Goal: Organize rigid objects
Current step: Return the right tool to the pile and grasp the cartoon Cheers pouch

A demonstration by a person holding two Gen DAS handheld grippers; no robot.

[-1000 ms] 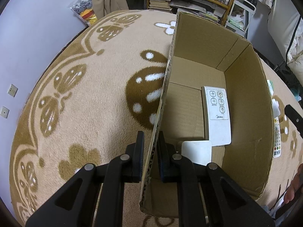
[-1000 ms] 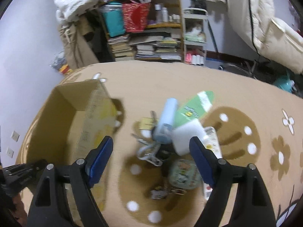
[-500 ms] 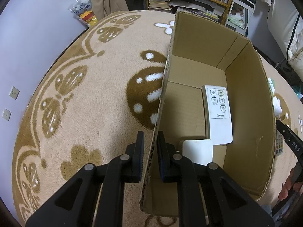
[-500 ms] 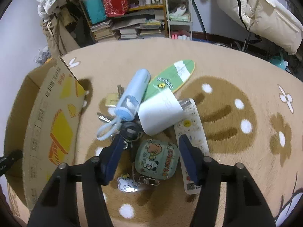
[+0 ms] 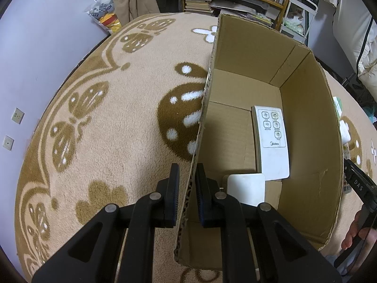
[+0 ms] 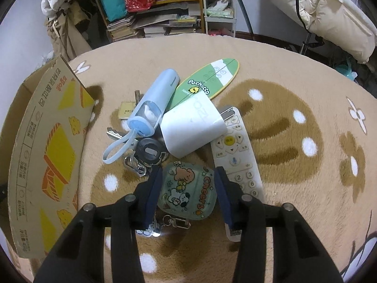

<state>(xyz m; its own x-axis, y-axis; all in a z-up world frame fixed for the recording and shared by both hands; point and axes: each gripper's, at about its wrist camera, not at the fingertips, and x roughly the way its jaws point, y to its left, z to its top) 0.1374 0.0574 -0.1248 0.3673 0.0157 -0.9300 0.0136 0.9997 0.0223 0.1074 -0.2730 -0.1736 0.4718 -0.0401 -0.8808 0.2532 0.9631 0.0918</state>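
Note:
My left gripper (image 5: 187, 167) is shut on the near side wall of the open cardboard box (image 5: 306, 141), one finger inside and one outside. In the box lie a white remote (image 5: 271, 141) and a white square pad (image 5: 246, 188). In the right wrist view a pile sits on the rug. My right gripper (image 6: 187, 172) is low over it, its jaws closing around a green cartoon case (image 6: 186, 191). The pads stand close beside the case's two sides. A blue bottle (image 6: 155, 101), a white charger (image 6: 193, 127) and a white TV remote (image 6: 238, 155) lie just beyond.
A green surfboard-shaped card (image 6: 212, 80), keys with a black round fob (image 6: 149, 151) and a small yellow card (image 6: 126, 113) share the pile. The box (image 6: 51, 146) stands to its left. Shelves with books (image 6: 150, 26) and a white cart (image 6: 219, 7) line the far wall. A person's hand (image 5: 353, 233) shows at the box's right.
My right gripper came down over the pile and its jaws narrowed from wide apart to just flanking the green case. The left gripper and the box kept still.

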